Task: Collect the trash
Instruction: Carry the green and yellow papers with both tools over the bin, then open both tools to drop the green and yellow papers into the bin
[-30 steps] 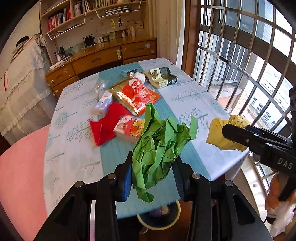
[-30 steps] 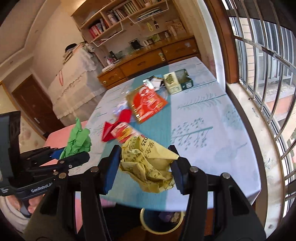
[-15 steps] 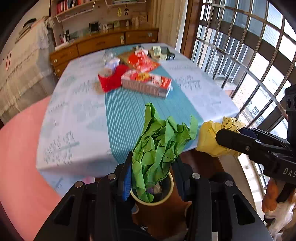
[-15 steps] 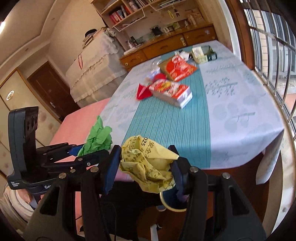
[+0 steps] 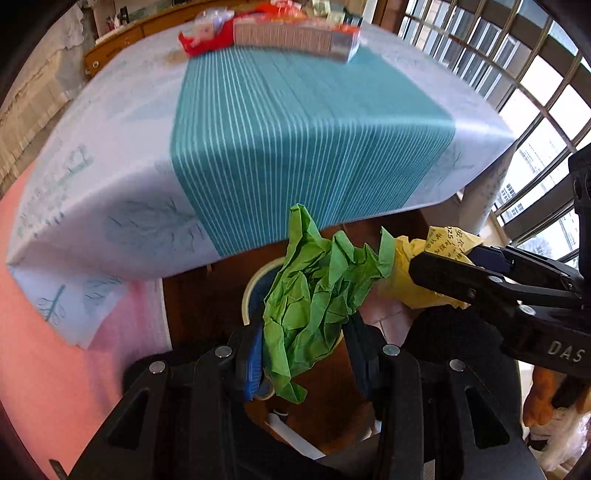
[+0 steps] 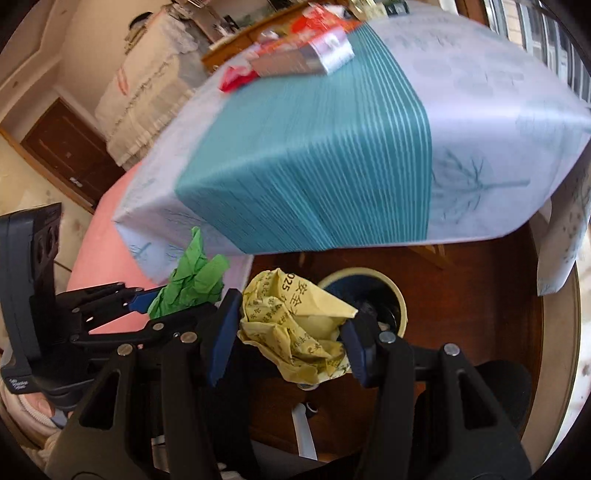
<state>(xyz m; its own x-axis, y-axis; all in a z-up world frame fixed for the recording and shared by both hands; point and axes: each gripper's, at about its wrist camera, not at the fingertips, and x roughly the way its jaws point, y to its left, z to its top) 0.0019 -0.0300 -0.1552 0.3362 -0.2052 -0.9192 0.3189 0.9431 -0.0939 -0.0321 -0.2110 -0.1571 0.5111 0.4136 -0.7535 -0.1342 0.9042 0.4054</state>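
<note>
My left gripper (image 5: 306, 347) is shut on a crumpled green paper (image 5: 314, 299), held below the table edge over a round bin (image 5: 258, 280) with a cream rim on the floor. My right gripper (image 6: 288, 332) is shut on a crumpled yellow paper with printed characters (image 6: 295, 332), just in front of the same bin (image 6: 384, 295). The yellow paper (image 5: 410, 277) and right gripper show at the right of the left wrist view; the green paper (image 6: 192, 280) and left gripper show at the left of the right wrist view.
The table with a pale cloth and teal striped runner (image 5: 295, 129) overhangs the bin. A red and silver box (image 5: 295, 33) and red wrappers (image 6: 236, 77) lie on it farther back. A pink surface (image 5: 55, 350) lies to the left, window bars (image 5: 535, 74) to the right.
Both grippers have dropped from above the table to below its front edge, carrying their papers. The bin is now close in front of both.
</note>
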